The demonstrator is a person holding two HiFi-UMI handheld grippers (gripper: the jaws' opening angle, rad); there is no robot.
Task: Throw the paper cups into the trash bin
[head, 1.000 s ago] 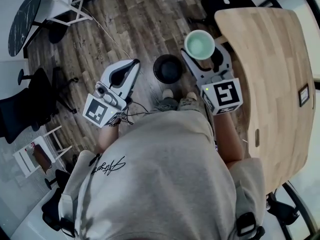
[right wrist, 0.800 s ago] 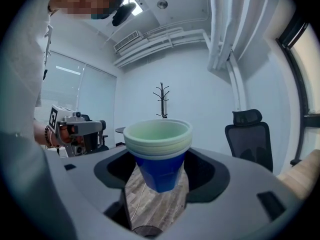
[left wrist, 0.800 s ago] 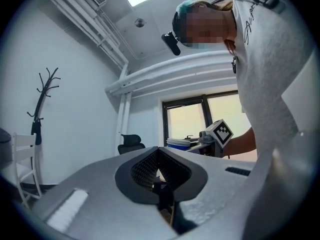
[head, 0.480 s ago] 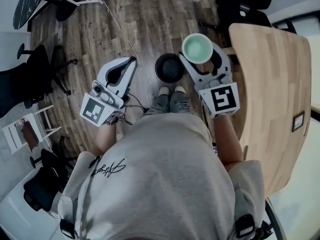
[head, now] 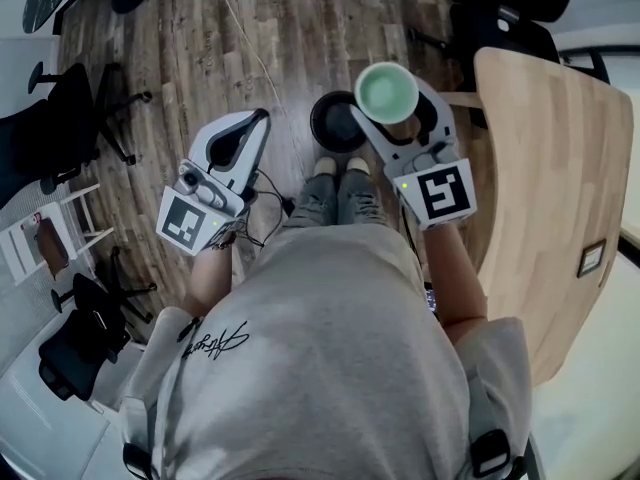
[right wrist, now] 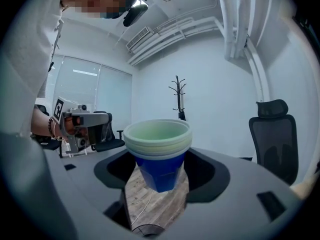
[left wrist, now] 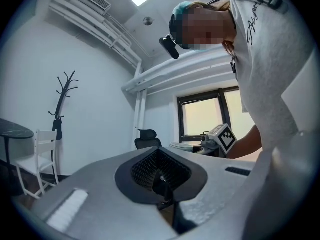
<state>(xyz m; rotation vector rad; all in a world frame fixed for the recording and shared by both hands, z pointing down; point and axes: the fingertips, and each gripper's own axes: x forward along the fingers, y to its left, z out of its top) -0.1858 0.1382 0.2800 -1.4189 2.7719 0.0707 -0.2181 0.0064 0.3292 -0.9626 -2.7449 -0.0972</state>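
A stack of paper cups (head: pixel 386 91), blue outside and pale green inside, stands upright between the jaws of my right gripper (head: pixel 392 104), which is shut on it. In the right gripper view the cups (right wrist: pixel 159 149) fill the middle, with the right gripper (right wrist: pixel 159 181) pinching the blue base. The black round trash bin (head: pixel 333 120) sits on the floor just left of and below the cups; they overlap its right rim in the head view. My left gripper (head: pixel 257 121) is held to the left of the bin, shut and empty, as the left gripper view (left wrist: pixel 163 185) also shows.
A light wooden table (head: pixel 550 168) runs along the right. The person's feet (head: pixel 340 171) stand right behind the bin on the wood floor. Black office chairs (head: pixel 60 128) and a white chair (head: pixel 40 243) are at the left. A thin cable (head: pixel 240 28) crosses the floor.
The right gripper with the cups has drifted left, closer over the bin's rim. The left gripper keeps its place beside the bin, still shut.
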